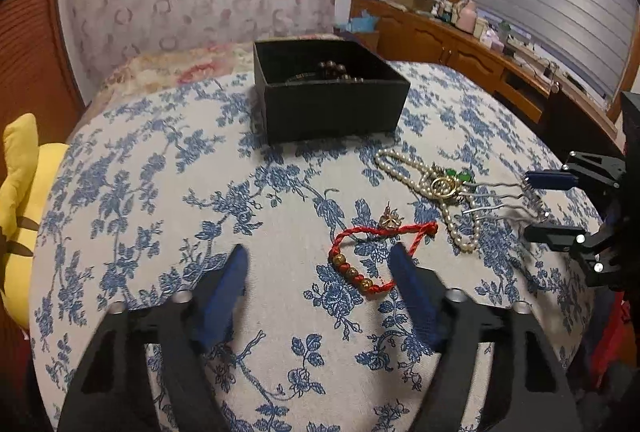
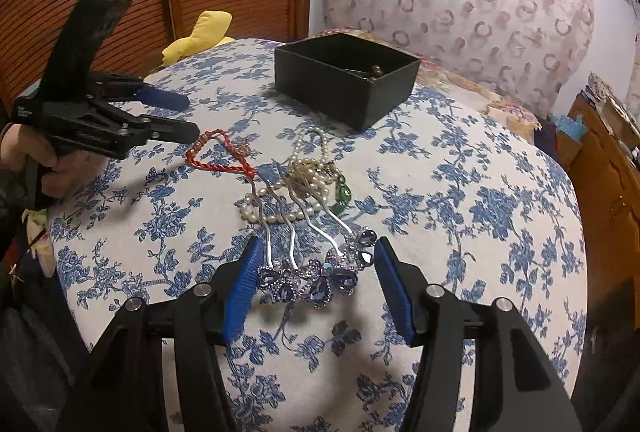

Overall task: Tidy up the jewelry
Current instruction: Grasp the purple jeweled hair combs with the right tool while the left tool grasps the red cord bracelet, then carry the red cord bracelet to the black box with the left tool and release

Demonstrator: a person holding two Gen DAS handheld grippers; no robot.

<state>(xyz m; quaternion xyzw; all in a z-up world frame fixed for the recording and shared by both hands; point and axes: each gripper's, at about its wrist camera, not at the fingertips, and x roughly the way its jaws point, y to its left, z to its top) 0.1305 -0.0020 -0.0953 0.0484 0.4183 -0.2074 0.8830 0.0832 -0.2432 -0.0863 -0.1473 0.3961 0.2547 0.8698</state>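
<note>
— Jewelry is lying in a loose cluster on the blue-flowered cloth (image 1: 160, 191), just in front of the black box (image 1: 332, 111), as the left camera is showing it. What is sitting closest?

— A red cord bracelet (image 1: 372, 256) with gold beads is lying just ahead of the left gripper (image 1: 318, 260), by its right finger. The jaws are standing apart with nothing between them.

— And further right?

— A pearl necklace (image 1: 424, 187) is trailing beside a gold brooch (image 1: 442, 187), and the right gripper (image 1: 554, 205) is reaching in from the edge at the head of a silver hair comb (image 1: 500, 199).

— What is the box holding?

— Dark beads (image 1: 336, 69) are showing over its rim.

— Now the right camera?

— The hair comb (image 2: 312, 272) is lying with its purple jewelled head between the right gripper (image 2: 318, 252) fingers. The jaws are apart, bracketing it; I cannot tell whether the pads are touching. Its prongs are pointing at the pearl necklace (image 2: 276, 211).

— And the left gripper (image 2: 188, 117)?

— A hand (image 2: 36, 159) is holding it, tips hovering beside the red cord bracelet (image 2: 220, 155). The box (image 2: 344, 87) is sitting behind.
</note>
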